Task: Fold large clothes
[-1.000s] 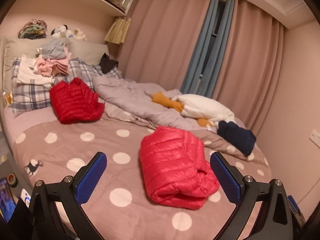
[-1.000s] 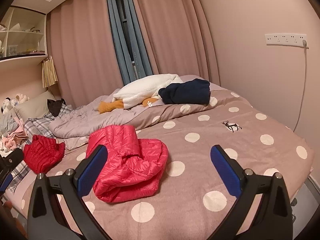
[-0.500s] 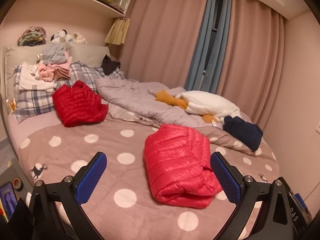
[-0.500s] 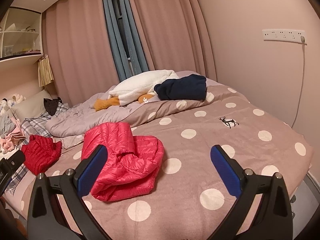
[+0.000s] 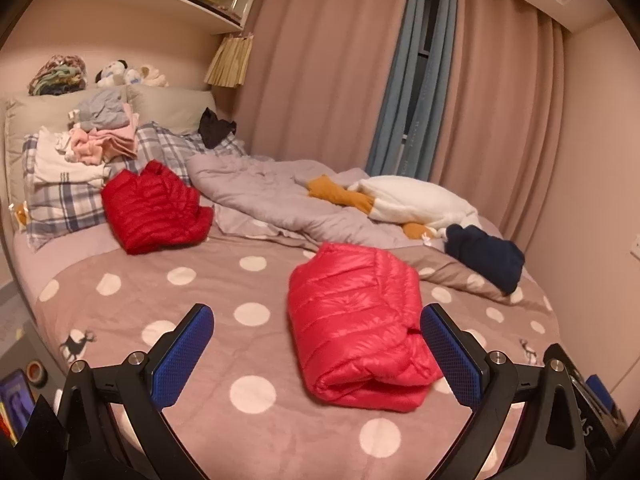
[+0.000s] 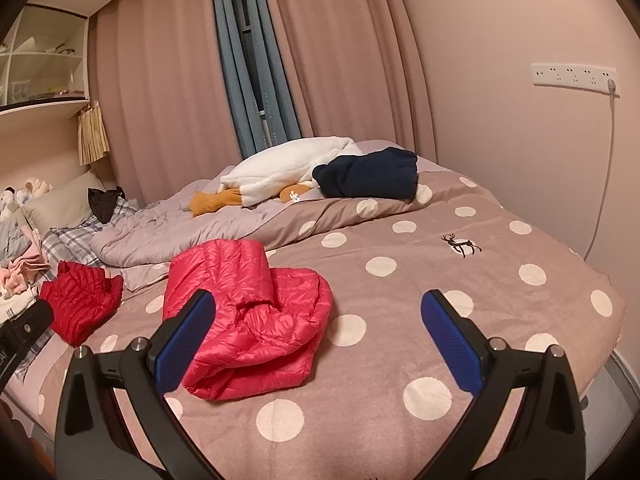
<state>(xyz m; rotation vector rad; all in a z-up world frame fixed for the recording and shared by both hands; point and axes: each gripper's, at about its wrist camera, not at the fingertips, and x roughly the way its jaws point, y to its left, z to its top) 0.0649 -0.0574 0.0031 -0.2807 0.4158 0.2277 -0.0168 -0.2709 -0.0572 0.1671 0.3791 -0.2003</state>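
Now both tongs stand wide apart and hold nothing: the left tongs (image 5: 316, 354) and the right tongs (image 6: 316, 340) hover above the polka-dot blanket (image 6: 500, 292), clear of all cloth. Over the last second both views rise and draw back a little from the bed, and the pink jacket (image 5: 354, 326) sits lower and smaller in frame. Judged from that, the jacket is released and its fold is done; it lies bundled on the blanket, near the bed's foot edge. A red jacket (image 5: 154, 212) lies folded beyond the pink jacket, toward the pillows. A navy garment (image 6: 366, 174) rests beyond the pink jacket, beside a white plush (image 6: 288, 168); it looks a likely next item.

Writing: white letters show on a dark object (image 5: 588, 428) at the left view's lower right edge, partly cut off and not readable. No other labels can be made out.
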